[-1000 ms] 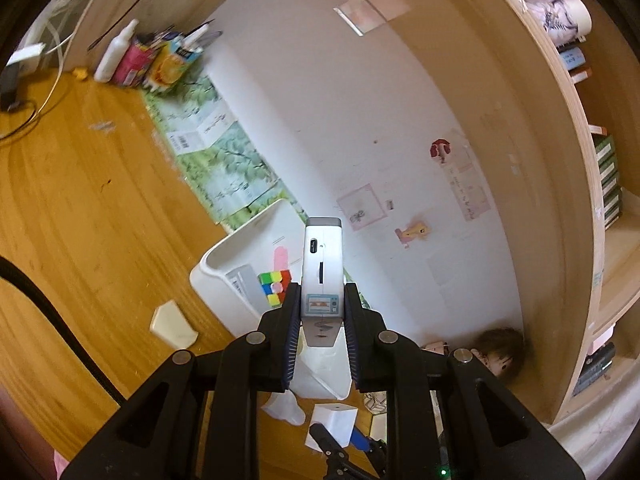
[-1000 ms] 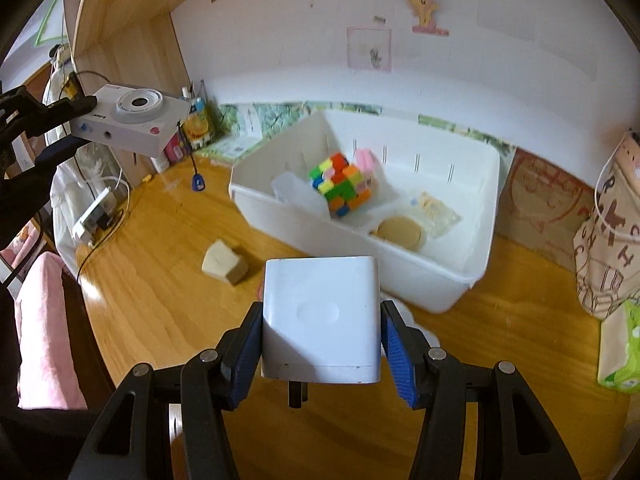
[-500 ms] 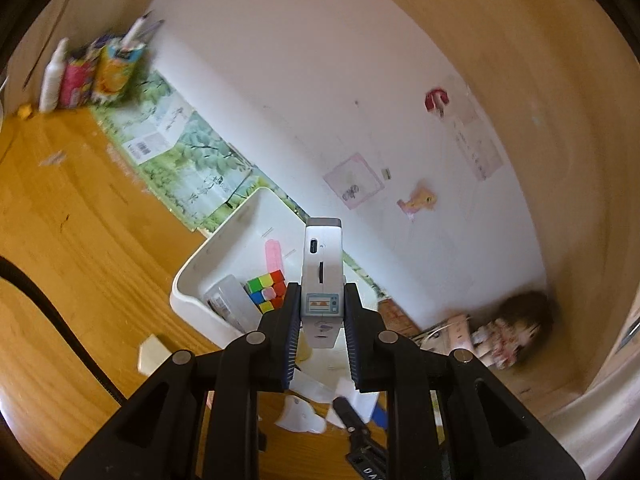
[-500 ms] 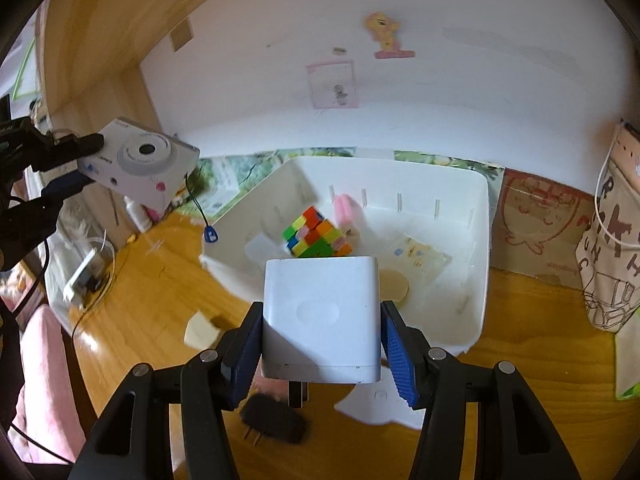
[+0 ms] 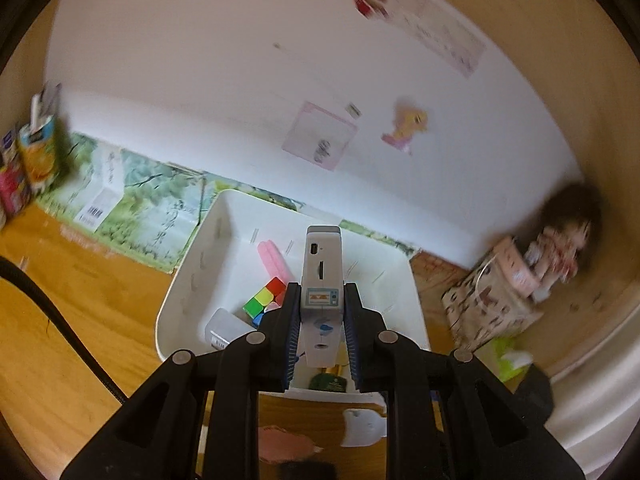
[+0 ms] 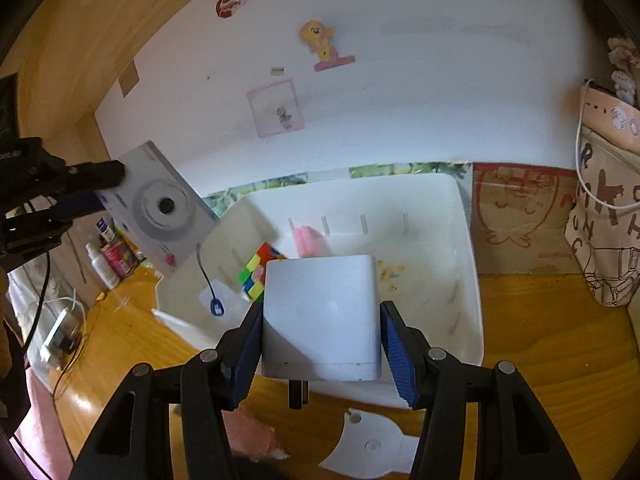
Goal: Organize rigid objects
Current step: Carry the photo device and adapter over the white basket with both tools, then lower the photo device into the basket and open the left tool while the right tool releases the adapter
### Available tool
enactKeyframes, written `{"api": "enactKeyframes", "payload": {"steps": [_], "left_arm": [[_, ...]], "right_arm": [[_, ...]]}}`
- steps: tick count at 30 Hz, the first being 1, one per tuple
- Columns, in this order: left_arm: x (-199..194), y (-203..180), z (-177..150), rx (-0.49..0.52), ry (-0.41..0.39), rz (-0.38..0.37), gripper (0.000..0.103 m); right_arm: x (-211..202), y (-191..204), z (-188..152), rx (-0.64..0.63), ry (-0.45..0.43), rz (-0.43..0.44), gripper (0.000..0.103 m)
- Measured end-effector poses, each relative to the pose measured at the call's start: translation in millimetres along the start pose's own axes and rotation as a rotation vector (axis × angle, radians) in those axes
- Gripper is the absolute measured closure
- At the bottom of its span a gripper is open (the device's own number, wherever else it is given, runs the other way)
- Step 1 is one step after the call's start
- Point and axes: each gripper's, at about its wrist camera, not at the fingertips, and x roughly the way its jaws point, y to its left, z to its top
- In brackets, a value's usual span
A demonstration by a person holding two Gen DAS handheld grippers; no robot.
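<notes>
Right wrist view has the right gripper [image 6: 322,354] clamped on a white charger block [image 6: 321,318], its blue pads pressed against both sides and its prongs pointing down, hanging above the near rim of the white bin [image 6: 468,240]. To the left of the bin, the left gripper [image 6: 76,196] pinches a small white camera [image 6: 160,208] by one end, lens turned toward this view, with a thin strap and blue tag dangling over the bin's left wall. From the left wrist, the left gripper [image 5: 322,312] is closed on the camera [image 5: 322,276], seen edge-on with its port and slot showing, poised over the bin [image 5: 192,280]. Inside the bin already lie a colourful puzzle cube [image 5: 266,300], a pink piece [image 5: 274,260] behind it and a clear plastic box [image 5: 224,330] nearer the front wall. The sorting looks partly done: those items are in, while the charger and camera have yet to be released. A flat white piece [image 6: 368,444] lies on the wooden table [image 6: 540,320] just outside the bin's front wall and may be left to gather.
</notes>
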Motion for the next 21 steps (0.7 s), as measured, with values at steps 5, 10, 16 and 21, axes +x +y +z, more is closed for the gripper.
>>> {"api": "enactKeyframes", "payload": {"steps": [5, 10, 16, 21], "left_arm": [[19, -6, -2, 0.096, 0.02, 0.027, 0.082], [29, -16, -7, 0.209, 0.011, 0.06, 0.081], [33, -26, -13, 0.286, 0.002, 0.06, 0.081], [28, -31, -14, 0.295, 0.001, 0.065, 0.078]], "right_arm": [[6, 1, -3, 0.014, -0.037, -0.035, 0.046], [12, -1, -5, 0.039, -0.047, -0.059, 0.046], [13, 1, -7, 0.046, -0.072, -0.074, 0.043], [7, 6, -6, 0.036, -0.096, -0.068, 0.028]]}}
